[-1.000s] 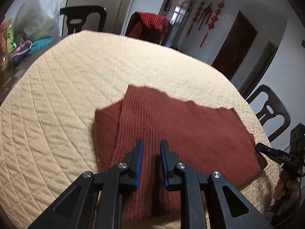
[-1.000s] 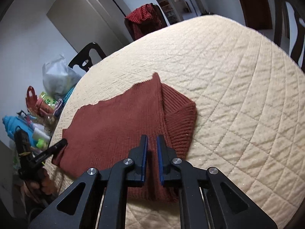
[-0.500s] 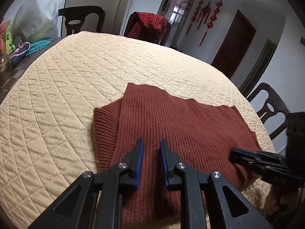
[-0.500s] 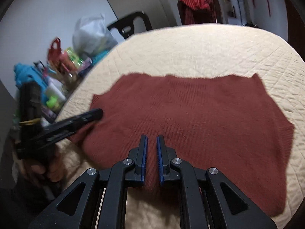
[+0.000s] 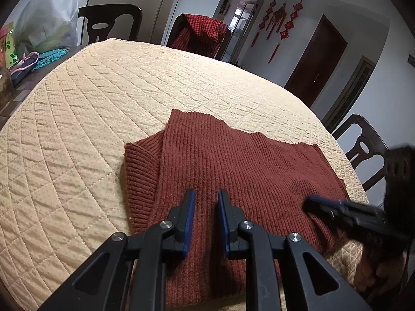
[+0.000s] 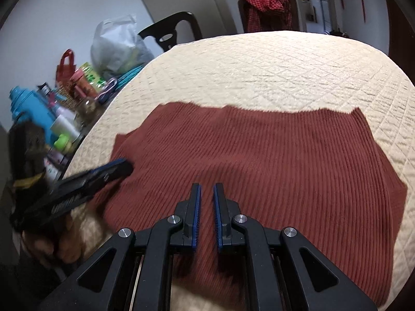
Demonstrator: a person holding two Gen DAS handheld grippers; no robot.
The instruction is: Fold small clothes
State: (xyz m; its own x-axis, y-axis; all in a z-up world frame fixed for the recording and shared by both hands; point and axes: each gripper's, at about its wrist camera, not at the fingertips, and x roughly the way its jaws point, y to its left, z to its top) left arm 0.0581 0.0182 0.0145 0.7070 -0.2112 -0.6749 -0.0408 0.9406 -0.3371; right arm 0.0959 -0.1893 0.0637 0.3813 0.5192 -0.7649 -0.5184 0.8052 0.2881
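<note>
A rust-red ribbed sweater (image 5: pixel 246 171) lies flat on the cream quilted table cover (image 5: pixel 103 103), one side folded in as a narrow strip (image 5: pixel 140 171). My left gripper (image 5: pixel 206 193) hovers over its near edge, jaws a small gap apart with nothing between them. My right gripper (image 6: pixel 206 186) hovers over the sweater (image 6: pixel 272 155) near its front edge, jaws slightly apart and empty. Each gripper shows in the other's view: the right one (image 5: pixel 308 202) at the sweater's right corner, the left one (image 6: pixel 124 164) at its left side, blurred, with a hand under it.
Dark chairs ring the table; one at the back carries a red checked garment (image 5: pixel 205 29), another stands at the right (image 5: pixel 363 150). A plastic bag (image 5: pixel 49 18), bottles and small packets (image 6: pixel 64 98) crowd the table's left side beyond the cover (image 6: pixel 285 64).
My right gripper has swung across and rolled; its view now faces the sweater's long side. In the left view it came in from the right edge onto the sweater's corner. The left gripper stayed put.
</note>
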